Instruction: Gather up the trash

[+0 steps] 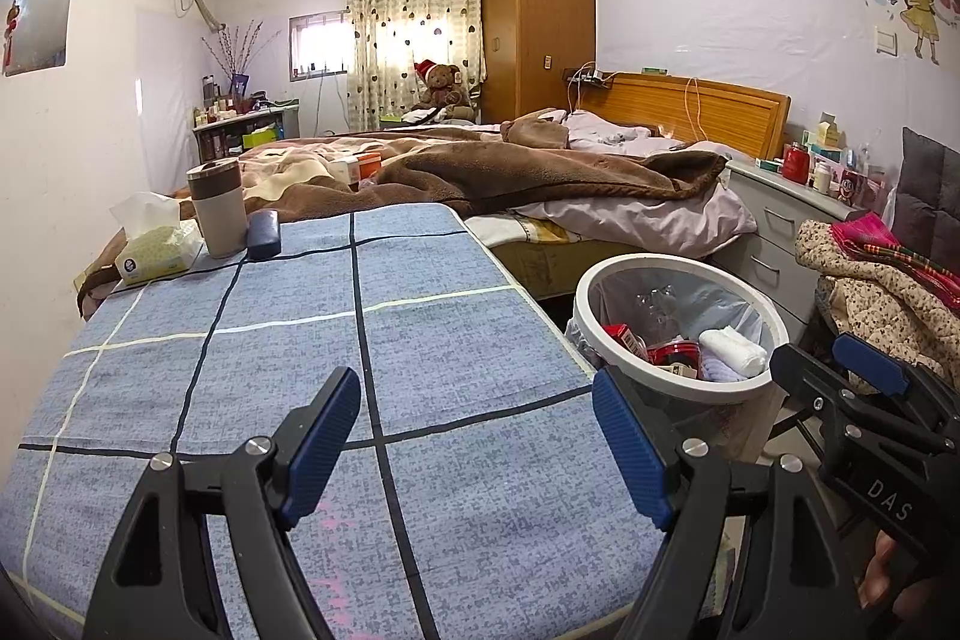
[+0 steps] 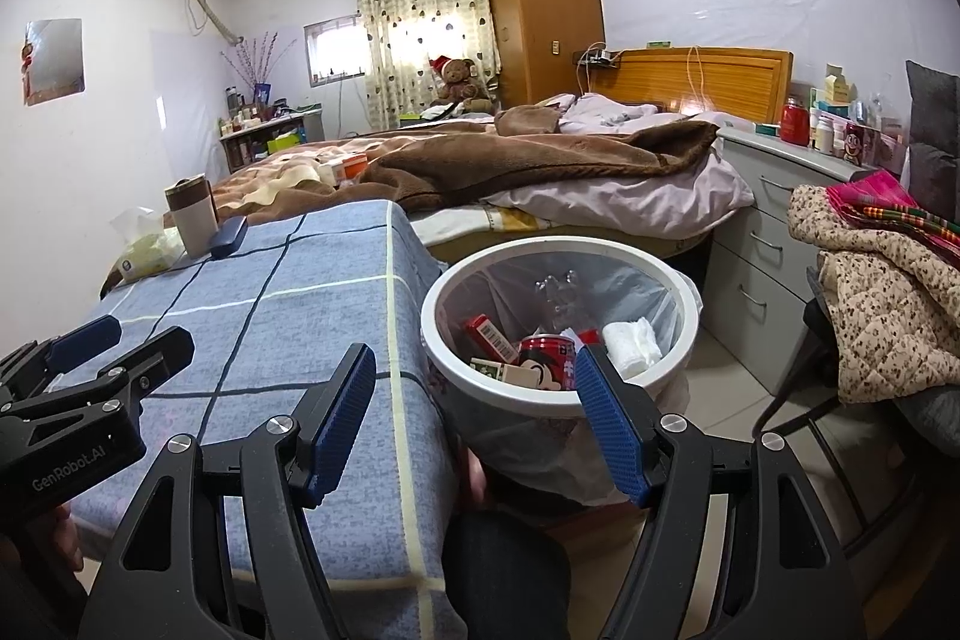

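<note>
The left gripper [image 1: 477, 436] hangs over the blue checked cloth [image 1: 300, 370], jaws apart with nothing between them. The right gripper [image 2: 474, 415] is just beside it, also spread and empty, aimed at the bin [image 2: 678, 292]. The bin stands upright on the floor between the clothed surface and the bed [image 2: 540, 172], mouth up. Inside lie a red can [image 2: 546, 361] tilted on its side, a red box [image 2: 492, 337] leaning on its long edge, and a white wad [image 2: 630, 340].
</note>
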Demonstrator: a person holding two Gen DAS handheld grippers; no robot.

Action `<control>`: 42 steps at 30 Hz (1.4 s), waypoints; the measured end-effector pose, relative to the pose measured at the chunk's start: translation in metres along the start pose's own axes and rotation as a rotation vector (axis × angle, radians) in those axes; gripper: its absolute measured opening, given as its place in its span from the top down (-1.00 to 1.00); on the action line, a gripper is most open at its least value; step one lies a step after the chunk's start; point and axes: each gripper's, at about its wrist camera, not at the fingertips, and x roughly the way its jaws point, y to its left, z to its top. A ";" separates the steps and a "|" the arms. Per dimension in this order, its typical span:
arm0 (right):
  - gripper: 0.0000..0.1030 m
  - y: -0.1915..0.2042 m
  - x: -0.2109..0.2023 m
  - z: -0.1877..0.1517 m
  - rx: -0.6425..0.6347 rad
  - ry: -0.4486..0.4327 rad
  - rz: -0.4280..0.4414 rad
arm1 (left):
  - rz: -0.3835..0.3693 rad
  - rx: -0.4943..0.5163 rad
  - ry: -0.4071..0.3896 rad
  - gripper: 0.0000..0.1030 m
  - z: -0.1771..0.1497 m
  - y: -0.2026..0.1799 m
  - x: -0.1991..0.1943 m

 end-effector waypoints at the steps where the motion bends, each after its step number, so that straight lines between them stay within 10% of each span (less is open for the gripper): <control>1: -0.37 0.000 0.000 0.000 0.000 0.000 0.001 | 0.001 0.000 0.000 -0.58 0.000 0.001 0.000; 42: -0.37 0.003 0.000 0.002 -0.006 0.002 0.009 | 0.003 -0.007 -0.002 -0.58 0.001 0.005 -0.003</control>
